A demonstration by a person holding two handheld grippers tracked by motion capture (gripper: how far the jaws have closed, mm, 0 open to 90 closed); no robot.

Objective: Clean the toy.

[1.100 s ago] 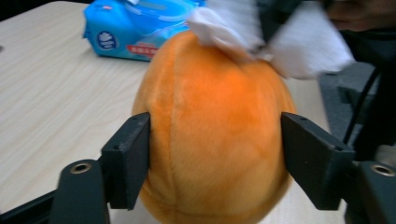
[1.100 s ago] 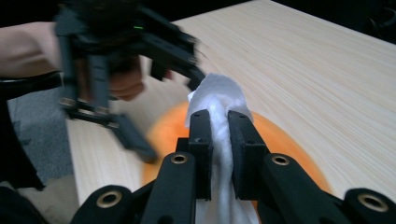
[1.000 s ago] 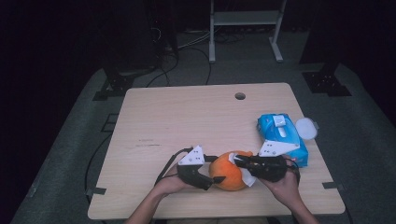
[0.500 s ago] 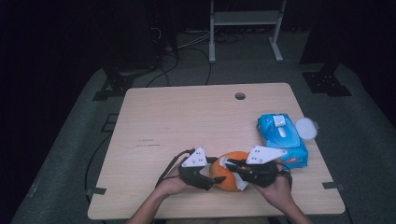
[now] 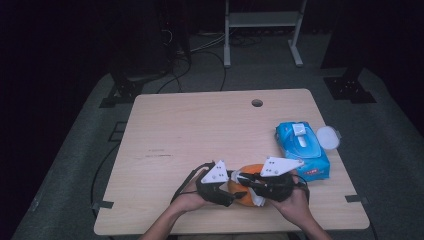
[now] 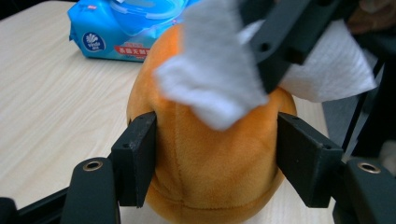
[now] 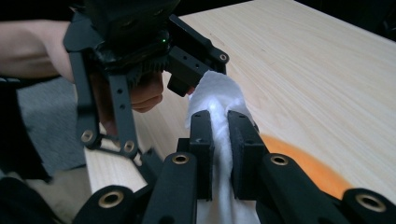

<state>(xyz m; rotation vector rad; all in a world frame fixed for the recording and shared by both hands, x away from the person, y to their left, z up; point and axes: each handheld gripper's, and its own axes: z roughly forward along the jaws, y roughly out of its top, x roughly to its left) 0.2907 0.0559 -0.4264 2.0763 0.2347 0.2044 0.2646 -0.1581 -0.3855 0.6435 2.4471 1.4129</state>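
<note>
Item: orange plush ball (image 6: 210, 168), at the near edge of the wooden table (image 5: 200, 130), directly in front of the person

Left gripper (image 5: 226, 192): jaws have just been closing and now press on the two sides of the plush ball, steadying it from the left

Right gripper (image 7: 219, 135): jaws pinched tight on a white wipe (image 7: 215, 100), which drapes over the top of the ball (image 6: 219, 79)

Key relation: the wipe sits above the ball and the right gripper comes in from the opposite side, facing the left gripper (a rub across the top likely needs the left clamp to hold firm)

Nearby: blue wet-wipe pack (image 5: 302, 150), lid open, well to the right
</note>
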